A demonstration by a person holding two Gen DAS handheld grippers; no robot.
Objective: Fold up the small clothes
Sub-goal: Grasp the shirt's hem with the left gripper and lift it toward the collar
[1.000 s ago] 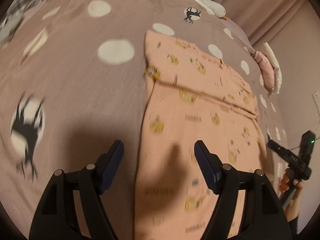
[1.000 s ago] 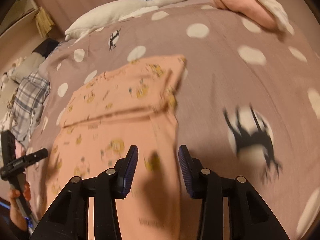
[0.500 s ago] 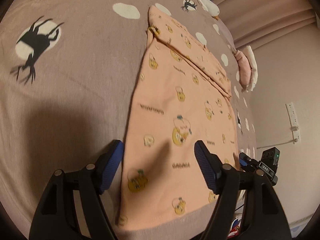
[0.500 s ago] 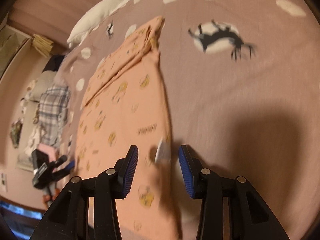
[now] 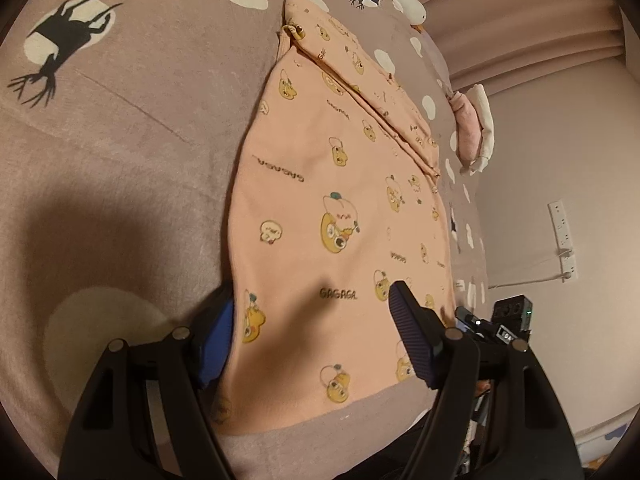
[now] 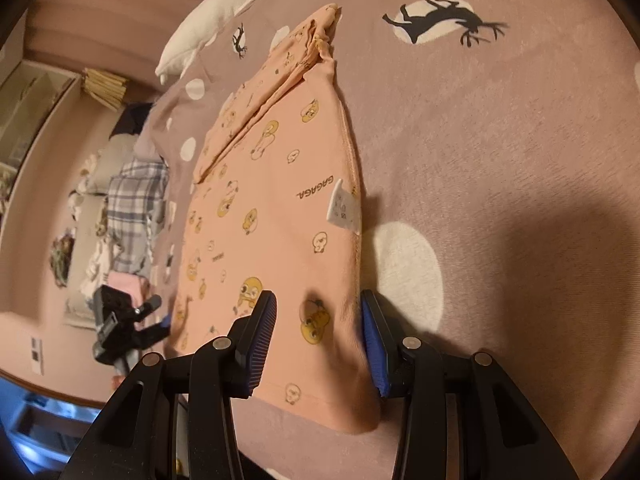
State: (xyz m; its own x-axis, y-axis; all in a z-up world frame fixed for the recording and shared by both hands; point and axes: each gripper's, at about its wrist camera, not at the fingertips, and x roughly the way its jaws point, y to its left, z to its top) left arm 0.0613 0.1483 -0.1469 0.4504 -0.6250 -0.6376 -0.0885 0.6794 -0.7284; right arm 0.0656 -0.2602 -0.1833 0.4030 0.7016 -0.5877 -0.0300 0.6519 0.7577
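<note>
A small peach shirt [image 5: 340, 200] printed with yellow cartoon figures lies flat on the bed, its far part folded over itself. It also shows in the right wrist view [image 6: 276, 208], with a white care label [image 6: 342, 208] at its right edge. My left gripper [image 5: 310, 332] is open and straddles the shirt's near left edge, one pad beside the cloth and one above it. My right gripper [image 6: 318, 340] is open and straddles the shirt's near right corner. Neither holds the cloth.
The bed has a mauve cover [image 5: 120, 140] with white dots and black deer prints. A white goose plush [image 6: 208, 20] lies at the far end. A pink and white folded pile [image 5: 474, 128] and plaid cloth [image 6: 132, 208] lie at the sides.
Both grippers have pulled back from the shirt's far folded part to its near hem and dropped low over the near corners. Both stay open.
</note>
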